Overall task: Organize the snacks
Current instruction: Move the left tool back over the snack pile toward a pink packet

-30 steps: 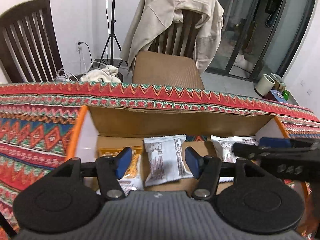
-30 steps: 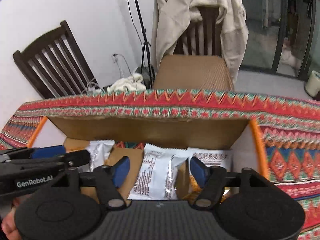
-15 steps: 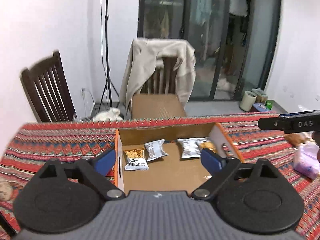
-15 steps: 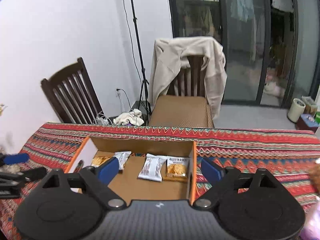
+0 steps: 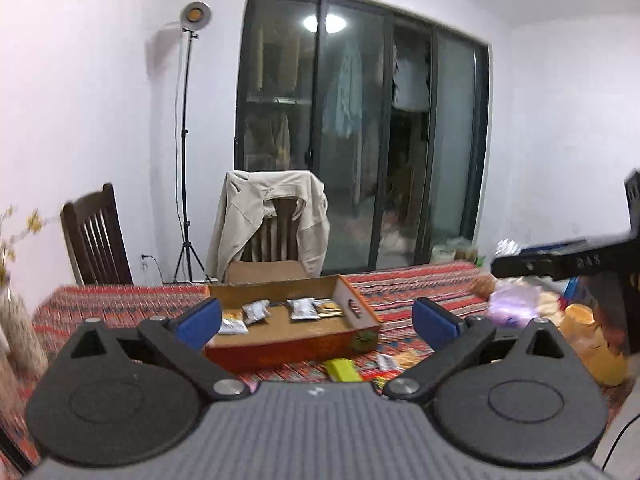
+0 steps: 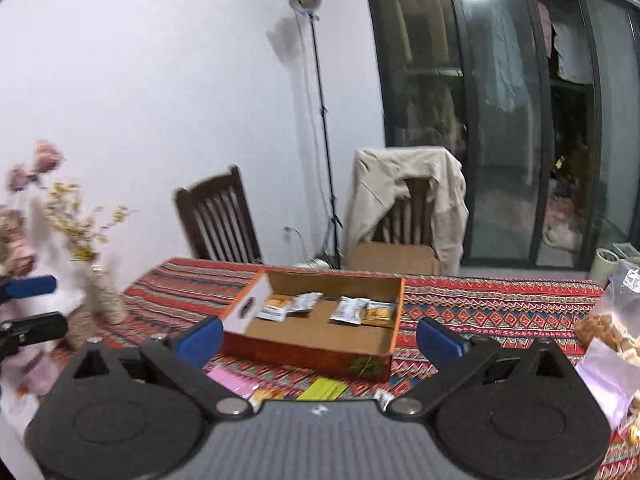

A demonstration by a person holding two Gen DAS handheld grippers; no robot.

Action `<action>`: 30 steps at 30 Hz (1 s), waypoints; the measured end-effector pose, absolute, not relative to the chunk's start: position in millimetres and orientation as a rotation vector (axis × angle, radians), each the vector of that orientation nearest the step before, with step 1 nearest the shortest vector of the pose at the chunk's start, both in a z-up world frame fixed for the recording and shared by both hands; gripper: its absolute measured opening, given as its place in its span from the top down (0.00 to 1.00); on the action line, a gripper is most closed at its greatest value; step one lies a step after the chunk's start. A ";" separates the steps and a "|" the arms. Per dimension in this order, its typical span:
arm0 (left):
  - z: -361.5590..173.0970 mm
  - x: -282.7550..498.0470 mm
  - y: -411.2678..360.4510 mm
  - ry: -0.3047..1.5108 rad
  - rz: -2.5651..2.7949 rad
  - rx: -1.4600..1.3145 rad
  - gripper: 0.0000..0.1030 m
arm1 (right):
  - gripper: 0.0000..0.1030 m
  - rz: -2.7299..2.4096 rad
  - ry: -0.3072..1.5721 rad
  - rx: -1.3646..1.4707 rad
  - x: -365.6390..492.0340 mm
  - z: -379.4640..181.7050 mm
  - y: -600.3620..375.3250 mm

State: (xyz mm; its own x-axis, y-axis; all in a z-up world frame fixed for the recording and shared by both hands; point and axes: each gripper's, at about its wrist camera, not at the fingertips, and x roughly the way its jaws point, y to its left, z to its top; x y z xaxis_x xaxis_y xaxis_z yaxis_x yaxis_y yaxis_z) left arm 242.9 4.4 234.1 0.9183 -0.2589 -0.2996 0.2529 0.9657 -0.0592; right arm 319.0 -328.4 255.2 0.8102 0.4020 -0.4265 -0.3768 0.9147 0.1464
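An open cardboard box (image 5: 296, 346) (image 6: 304, 350) with orange sides sits on the patterned tablecloth. Several snack packets lie along its far side, among them a silver one (image 5: 256, 311) (image 6: 350, 310) and an orange one (image 5: 330, 306) (image 6: 378, 314). My left gripper (image 5: 316, 320) hovers well back from the box, above its near side; its jaws are opening with nothing between them. My right gripper (image 6: 320, 336) hangs likewise, its jaws opening and empty. Loose in front of the box lie a yellow-green packet (image 5: 342, 370) (image 6: 326, 388) and a pink packet (image 6: 232, 380).
Bags of snacks (image 5: 584, 336) (image 6: 612, 320) crowd the table's right side. A vase of flowers (image 6: 102, 296) stands at the left. Behind the table are a dark chair (image 6: 218, 222), a chair draped with a beige jacket (image 5: 272, 220), a lamp stand (image 5: 184, 160) and glass doors.
Both grippers have pulled back and up from inside the box, and their jaws have spread wide. The packets that lay between the fingers stay in the box.
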 end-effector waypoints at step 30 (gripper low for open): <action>20.6 157.6 2.1 0.460 -0.059 0.013 0.00 | 0.00 0.281 0.386 0.057 142.2 5.2 -325.0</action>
